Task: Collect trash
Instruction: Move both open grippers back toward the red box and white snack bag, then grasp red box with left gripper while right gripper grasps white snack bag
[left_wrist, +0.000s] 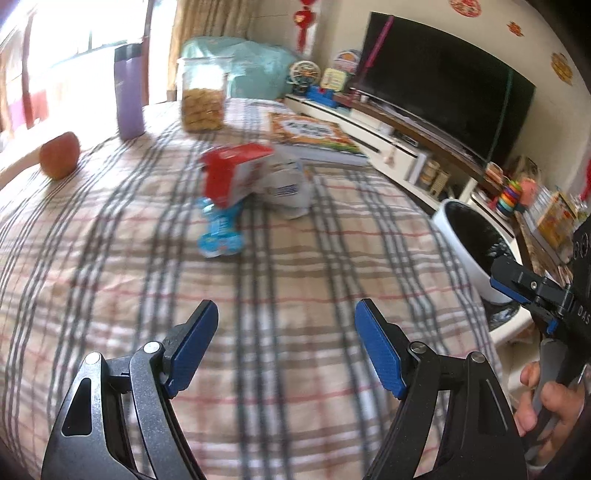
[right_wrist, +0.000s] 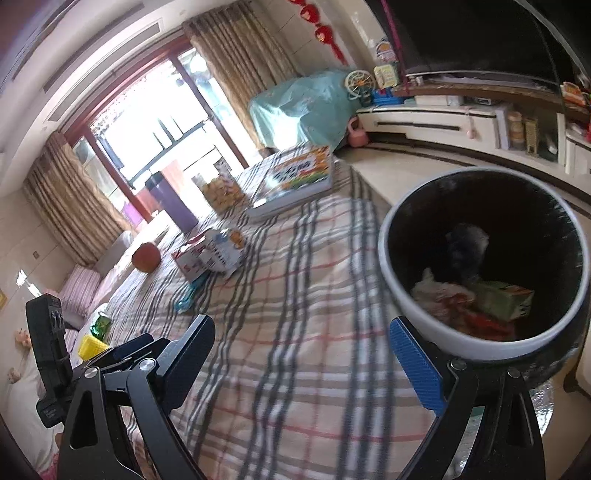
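Checked cloth in beige, grey and red covers the table (left_wrist: 280, 295) from its near edge to the far one. Over the near part the left gripper (left_wrist: 286, 345) hangs with its blue pads spread wide and nothing between them. The right gripper (right_wrist: 303, 363) is likewise spread and empty, at the table's right edge, just beside the bin (right_wrist: 413, 295). That white bin with its black liner stands off the right edge and already has crumpled wrappers and a green carton inside.

Mid-table lies the trash: a blue wrapper (left_wrist: 218, 232), a red-and-white carton (left_wrist: 236, 173) over it, and a white bag (left_wrist: 288, 188) touching the carton. Their print is too blurred to read. A wide strip of bare cloth separates the pile from both grippers.

Toward the far left edge sits an apple (left_wrist: 60, 155). Along the far edge stand a purple flask (left_wrist: 128, 92) and a jar of snacks (left_wrist: 202, 96), with a picture book (left_wrist: 314, 134) at the far right corner. Beyond are a television (left_wrist: 443, 81), a low white cabinet, curtains and a bright window.
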